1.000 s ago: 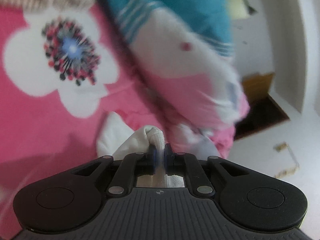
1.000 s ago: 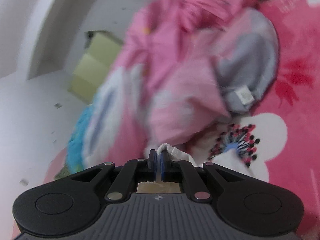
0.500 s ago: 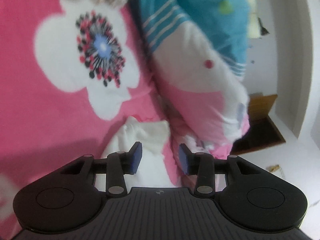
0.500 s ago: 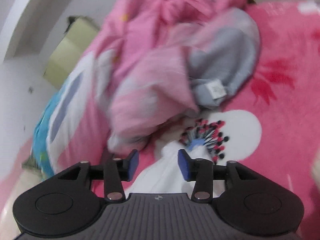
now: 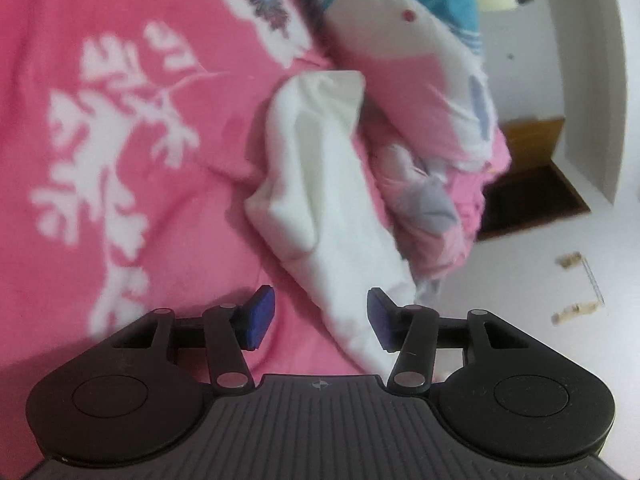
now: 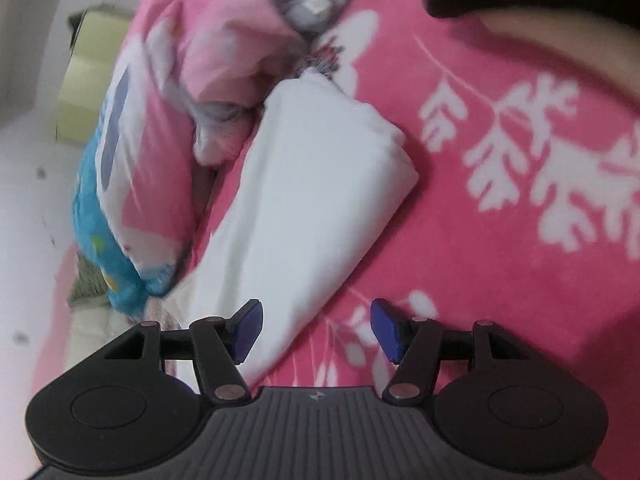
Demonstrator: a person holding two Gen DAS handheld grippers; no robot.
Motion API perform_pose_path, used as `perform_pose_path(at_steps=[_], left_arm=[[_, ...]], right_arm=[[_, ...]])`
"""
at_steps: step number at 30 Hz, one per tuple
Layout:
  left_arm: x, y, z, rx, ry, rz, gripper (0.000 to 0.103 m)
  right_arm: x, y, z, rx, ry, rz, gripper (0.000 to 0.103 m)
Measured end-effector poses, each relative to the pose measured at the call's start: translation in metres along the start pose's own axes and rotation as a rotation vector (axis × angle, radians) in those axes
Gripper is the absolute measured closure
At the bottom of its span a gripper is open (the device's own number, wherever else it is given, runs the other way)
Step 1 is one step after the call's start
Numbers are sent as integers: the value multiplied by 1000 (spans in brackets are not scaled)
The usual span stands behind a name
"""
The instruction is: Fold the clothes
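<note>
A folded white garment (image 5: 320, 184) lies on the pink flowered bedspread (image 5: 120, 200), beside a heap of pink and grey clothes (image 5: 432, 200). My left gripper (image 5: 318, 318) is open just above the near end of the white garment, nothing between its blue pads. In the right wrist view the same white garment (image 6: 312, 200) stretches away from my right gripper (image 6: 316, 330), which is open and holds nothing. The pink and grey clothes (image 6: 248, 48) lie at its far left side.
A pillow in blue, white and pink (image 5: 420, 32) borders the clothes; it also shows as the pillow (image 6: 120, 184) on the left. The bed edge and white floor (image 5: 560, 288) lie right. A dark gripper body with a hand (image 6: 540, 4) hangs at the top right.
Both grippers let go of the white garment, opened wide and drew back from it. The garment now lies flat and folded on the bedspread.
</note>
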State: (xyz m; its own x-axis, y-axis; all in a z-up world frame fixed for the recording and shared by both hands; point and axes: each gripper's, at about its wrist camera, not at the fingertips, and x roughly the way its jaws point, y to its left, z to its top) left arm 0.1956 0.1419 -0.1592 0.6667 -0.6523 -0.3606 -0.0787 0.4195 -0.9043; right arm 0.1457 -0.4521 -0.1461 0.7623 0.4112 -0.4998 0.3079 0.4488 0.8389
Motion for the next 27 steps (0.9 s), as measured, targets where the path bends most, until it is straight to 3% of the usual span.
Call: perform_pose_path(at_steps=[6,10,12,13,14,17,20,23,27], left_arm=[[32,2,16,-52,-103,-15,55],[45,3,16,-96,-172,-13,69],[44,2,15,-110,-197,-2,79],[43,1,15,-116,-209,2,89],[39,-1,15,-117,-222,3,92],[17,-10,14,-118,-255,-23,94],[-12,-18,10,-137,-258,-69,95],[-50,-29,-4,-87,-249,-83,96],[-115,-33,-48,9,-198,-78,95]], right_arm=[[15,5,11,17,-71,17,43],[23,10,16,15,-119,20,53],[28,12,19,13,-143,22,88],[30,14,20,13,-155,22,89],[32,15,22,12,-167,23,92],[38,18,26,10,-202,26,95],[15,38,13,-54,-213,43,95],[-23,45,-11,-83,-207,70,95],[-87,33,-54,-97,-182,89,95]])
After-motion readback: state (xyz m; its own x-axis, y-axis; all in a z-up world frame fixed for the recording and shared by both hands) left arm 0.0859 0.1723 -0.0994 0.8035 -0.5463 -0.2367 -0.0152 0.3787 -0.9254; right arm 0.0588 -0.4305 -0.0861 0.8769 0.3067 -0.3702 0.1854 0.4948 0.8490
